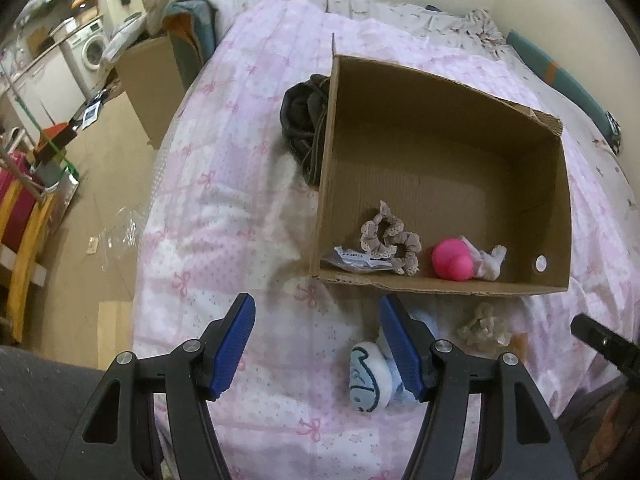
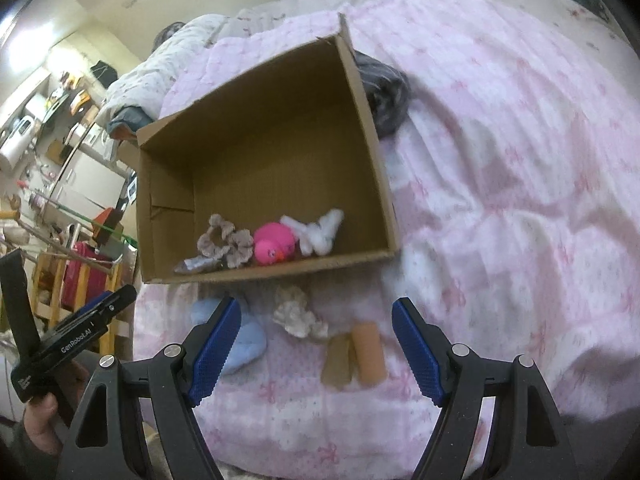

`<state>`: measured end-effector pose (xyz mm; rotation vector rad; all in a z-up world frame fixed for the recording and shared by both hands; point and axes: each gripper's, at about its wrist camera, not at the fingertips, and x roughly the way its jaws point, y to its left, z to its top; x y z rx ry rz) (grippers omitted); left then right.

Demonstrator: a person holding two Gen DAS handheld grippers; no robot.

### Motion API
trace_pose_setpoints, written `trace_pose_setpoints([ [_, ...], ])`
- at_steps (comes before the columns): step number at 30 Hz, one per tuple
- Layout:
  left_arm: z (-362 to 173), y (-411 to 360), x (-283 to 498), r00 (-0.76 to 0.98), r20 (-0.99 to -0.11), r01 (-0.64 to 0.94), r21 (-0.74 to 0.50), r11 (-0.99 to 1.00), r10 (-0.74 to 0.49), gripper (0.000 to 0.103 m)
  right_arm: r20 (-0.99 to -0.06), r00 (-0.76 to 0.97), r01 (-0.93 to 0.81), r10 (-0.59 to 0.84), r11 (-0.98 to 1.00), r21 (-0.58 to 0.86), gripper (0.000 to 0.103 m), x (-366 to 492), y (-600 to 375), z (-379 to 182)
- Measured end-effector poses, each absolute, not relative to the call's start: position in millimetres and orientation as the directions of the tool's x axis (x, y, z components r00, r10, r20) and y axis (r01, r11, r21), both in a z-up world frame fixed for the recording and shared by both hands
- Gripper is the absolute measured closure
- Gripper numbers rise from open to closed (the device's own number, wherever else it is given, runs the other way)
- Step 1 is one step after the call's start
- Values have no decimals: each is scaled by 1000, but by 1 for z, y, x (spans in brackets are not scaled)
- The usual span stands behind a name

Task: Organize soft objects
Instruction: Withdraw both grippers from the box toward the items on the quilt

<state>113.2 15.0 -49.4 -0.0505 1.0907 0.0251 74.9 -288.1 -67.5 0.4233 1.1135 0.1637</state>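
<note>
An open corrugated cardboard box sits on a pink quilted bedspread printed with bows, and along its near wall lie a ruffled lace-edged scrunchie, a smooth pink rubber duck and a fluffy white cloth piece. Outside the box, just in front of it, lie a rounded pale blue and white plush, a crinkled cream scrunchie and two tan tube-shaped pieces. The left gripper and right gripper, both with ribbed blue pads, stand open over the bedspread, gripping nothing.
</note>
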Motion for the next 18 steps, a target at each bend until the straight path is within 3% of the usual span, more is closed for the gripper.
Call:
trace_pose_setpoints([
  [5, -60, 19, 111, 421, -907, -59, -34, 998, -7, 41, -843, 413, 104, 345, 902, 419, 21, 70, -286, -74],
  [14, -105, 16, 117, 229, -957, -80, -199, 977, -176, 41, -886, 327, 152, 330, 906, 394, 21, 78, -274, -95],
  [18, -131, -5, 120, 163, -962, -88, -235, 968, -218, 31, -882, 330, 153, 337, 903, 402, 21, 81, -273, -95],
])
